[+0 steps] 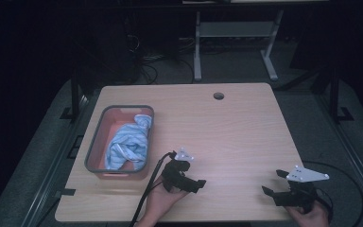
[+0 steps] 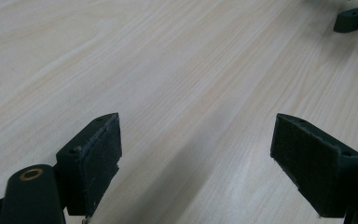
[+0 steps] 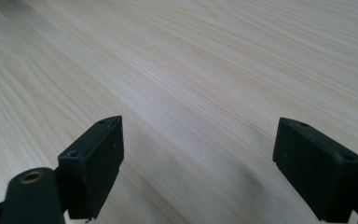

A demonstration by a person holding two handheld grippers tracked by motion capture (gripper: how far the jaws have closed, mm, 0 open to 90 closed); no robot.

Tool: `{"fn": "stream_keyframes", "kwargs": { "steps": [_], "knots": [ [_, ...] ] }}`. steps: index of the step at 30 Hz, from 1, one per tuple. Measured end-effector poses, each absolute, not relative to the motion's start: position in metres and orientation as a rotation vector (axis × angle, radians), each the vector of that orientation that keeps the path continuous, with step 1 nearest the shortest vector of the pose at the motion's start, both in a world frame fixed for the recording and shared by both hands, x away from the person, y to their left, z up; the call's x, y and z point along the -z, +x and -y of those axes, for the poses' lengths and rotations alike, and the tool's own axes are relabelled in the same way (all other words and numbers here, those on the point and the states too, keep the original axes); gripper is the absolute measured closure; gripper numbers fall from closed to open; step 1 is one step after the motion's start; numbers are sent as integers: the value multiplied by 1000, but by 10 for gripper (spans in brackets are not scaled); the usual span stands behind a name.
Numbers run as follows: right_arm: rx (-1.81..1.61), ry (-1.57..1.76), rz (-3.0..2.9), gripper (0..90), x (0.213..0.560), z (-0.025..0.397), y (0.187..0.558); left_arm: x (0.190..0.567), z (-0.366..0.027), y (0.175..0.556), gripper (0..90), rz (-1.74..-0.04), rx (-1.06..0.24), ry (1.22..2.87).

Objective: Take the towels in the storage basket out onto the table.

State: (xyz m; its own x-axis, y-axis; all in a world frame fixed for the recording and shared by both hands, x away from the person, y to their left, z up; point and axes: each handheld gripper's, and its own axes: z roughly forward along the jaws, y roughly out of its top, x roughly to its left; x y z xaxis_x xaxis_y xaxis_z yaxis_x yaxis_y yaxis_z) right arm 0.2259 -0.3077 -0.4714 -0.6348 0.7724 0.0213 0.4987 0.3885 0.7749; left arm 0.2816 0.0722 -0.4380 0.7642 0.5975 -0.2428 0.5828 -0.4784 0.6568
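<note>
Pale wooden table in a dark room; bin with blue cloth at nine o'clock. Left tool and right tool rest near six o'clock, jaws apart, empty.

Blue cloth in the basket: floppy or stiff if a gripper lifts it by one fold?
Probably floppy: the blue cloth lies crumpled in soft folds inside the basket, so it should drape and hang from one pinch. Likely light for its bulk. It may snag or drag over the basket's rim rather than slip, as it fills much of it.
</note>
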Motion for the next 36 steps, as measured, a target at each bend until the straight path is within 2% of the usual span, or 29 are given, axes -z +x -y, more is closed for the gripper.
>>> {"fn": "stream_keyframes", "kwargs": {
  "steps": [36],
  "knots": [
    [-1182, 1115, -2304, 152, 467, 301, 238, 377, -72, 334, 157, -876, -15, 2181]
  ]
}}
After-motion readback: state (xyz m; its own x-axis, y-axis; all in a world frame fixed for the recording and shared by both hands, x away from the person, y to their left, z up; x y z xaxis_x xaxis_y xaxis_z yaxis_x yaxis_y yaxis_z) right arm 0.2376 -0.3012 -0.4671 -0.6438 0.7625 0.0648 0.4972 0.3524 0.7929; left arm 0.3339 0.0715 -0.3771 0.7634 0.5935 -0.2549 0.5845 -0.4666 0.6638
